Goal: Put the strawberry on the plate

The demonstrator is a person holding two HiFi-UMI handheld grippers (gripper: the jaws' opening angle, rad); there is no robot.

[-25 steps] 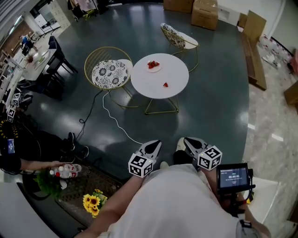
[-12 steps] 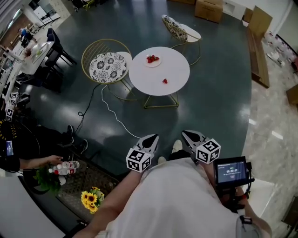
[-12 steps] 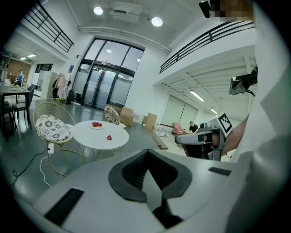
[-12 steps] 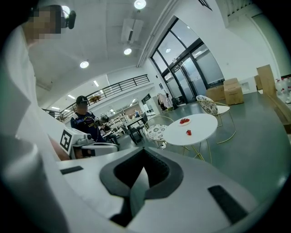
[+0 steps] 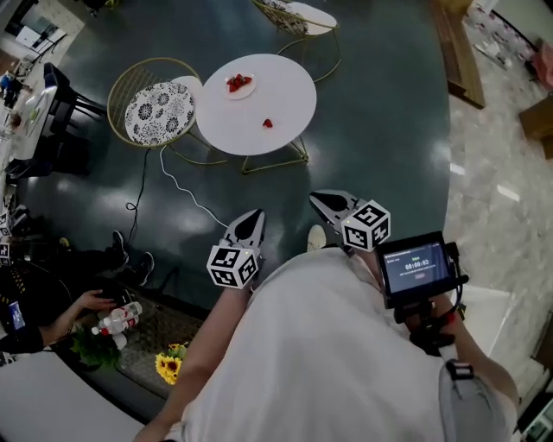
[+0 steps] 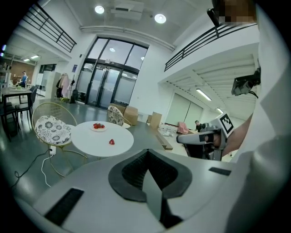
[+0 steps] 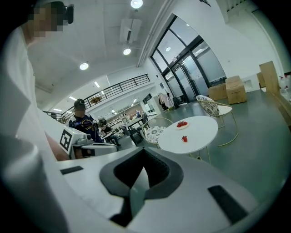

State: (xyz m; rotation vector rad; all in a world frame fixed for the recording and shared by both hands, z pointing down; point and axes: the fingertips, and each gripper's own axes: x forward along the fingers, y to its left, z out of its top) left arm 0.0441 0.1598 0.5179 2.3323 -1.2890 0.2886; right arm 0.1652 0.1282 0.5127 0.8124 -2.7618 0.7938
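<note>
A lone red strawberry [image 5: 268, 123] lies on the round white table [image 5: 276, 86], right of and nearer than a white plate [image 5: 239, 84] that holds other strawberries. Both grippers are far from the table, close in front of the person's body. The left gripper [image 5: 253, 219] and the right gripper [image 5: 323, 202] are shut with nothing between the jaws. In the left gripper view the strawberry [image 6: 111, 142] and plate [image 6: 97, 127] are small and distant beyond the shut gripper [image 6: 146, 154]. The right gripper view likewise has the strawberry [image 7: 184, 139] and plate [image 7: 182, 124] far beyond its shut gripper [image 7: 143, 158].
A wire chair with a patterned cushion [image 5: 158, 110] stands left of the table, and a second chair [image 5: 294, 13] behind it. A white cable [image 5: 177, 188] runs over the dark floor. At lower left are sunflowers [image 5: 173, 363] and a seated person's hand with bottles [image 5: 117, 318]. A small screen [image 5: 415, 266] rides by the right arm.
The head view has shifted: the table now sits further left and higher and looks slightly larger. Both grippers show higher in the frame, still shut and empty.
</note>
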